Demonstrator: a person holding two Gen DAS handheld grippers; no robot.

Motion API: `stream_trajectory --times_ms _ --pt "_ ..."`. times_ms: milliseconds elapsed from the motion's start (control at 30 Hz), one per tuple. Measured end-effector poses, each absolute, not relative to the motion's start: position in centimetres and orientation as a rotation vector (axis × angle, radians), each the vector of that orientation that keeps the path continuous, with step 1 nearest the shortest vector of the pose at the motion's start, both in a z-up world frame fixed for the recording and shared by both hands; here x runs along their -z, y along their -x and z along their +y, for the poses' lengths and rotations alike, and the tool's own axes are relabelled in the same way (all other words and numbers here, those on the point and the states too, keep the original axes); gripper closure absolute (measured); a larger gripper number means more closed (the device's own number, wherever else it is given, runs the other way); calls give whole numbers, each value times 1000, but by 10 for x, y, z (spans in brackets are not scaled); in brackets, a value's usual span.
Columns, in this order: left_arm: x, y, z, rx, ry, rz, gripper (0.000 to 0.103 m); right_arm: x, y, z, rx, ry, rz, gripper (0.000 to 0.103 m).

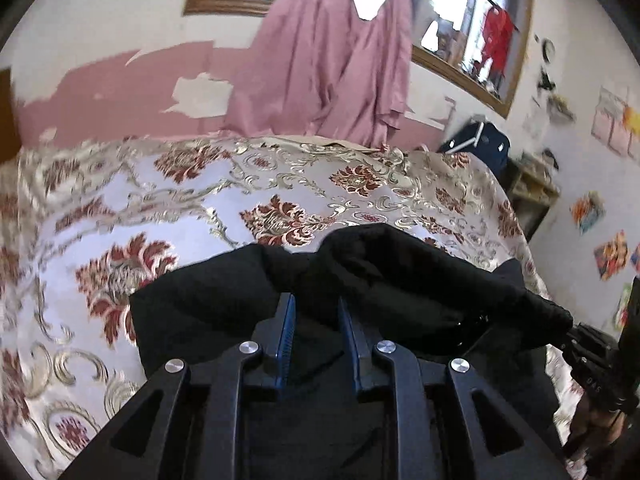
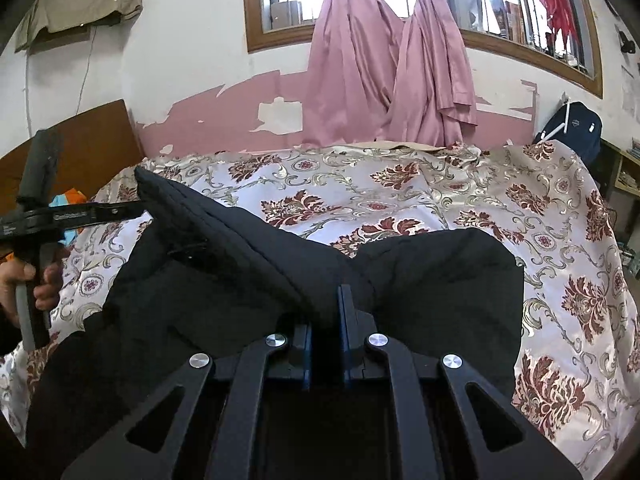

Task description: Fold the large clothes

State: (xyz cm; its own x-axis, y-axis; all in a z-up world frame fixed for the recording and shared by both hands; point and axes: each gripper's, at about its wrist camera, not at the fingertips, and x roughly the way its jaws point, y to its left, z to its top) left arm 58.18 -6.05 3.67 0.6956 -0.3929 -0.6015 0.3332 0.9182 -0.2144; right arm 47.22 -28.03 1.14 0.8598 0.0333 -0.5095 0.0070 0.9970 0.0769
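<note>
A large black padded garment [image 1: 400,276] hangs between my two grippers above the floral bedspread [image 1: 180,200]. In the left wrist view my left gripper [image 1: 316,308] is shut on the garment's edge, with cloth bunched between the blue pads. The right gripper [image 1: 576,334] shows at the far right, clamped on the other end of the same edge. In the right wrist view my right gripper [image 2: 326,300] is shut on the black garment [image 2: 440,280]. The left gripper [image 2: 138,210] shows at the left, holding a raised corner.
The bed [image 2: 560,240] has a wooden headboard [image 2: 92,144] at the left. Pink curtains [image 2: 380,60] hang under a barred window behind. A dark bag [image 2: 576,132] and a shelf [image 1: 528,192] stand at the right. The pink wall paint is peeling.
</note>
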Motion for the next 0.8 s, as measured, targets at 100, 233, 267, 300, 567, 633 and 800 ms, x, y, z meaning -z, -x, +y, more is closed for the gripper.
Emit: stream_trajectory --times_ms 100,233,267,300,567,633,800 --pt "-45 -575 -65 467 111 656 81 -10 -469 -282 -17 -77 532 94" --pt "-50 -561 -61 486 111 612 13 -8 -469 -284 -32 -82 529 94" --pt "-52 -557 -59 463 96 570 11 -8 -469 -283 -35 -80 528 94" --pt "-53 -556 -58 445 83 540 11 -7 -468 -282 -37 -77 526 94" --pt "-45 -586 -76 490 41 648 84 -1 -460 -278 -48 -84 518 94" --pt "-43 -578 -72 482 43 635 92 -1 -458 -276 -46 -72 521 94" --pt "-30 -542 -58 464 90 651 96 4 -449 -279 -52 -90 530 94"
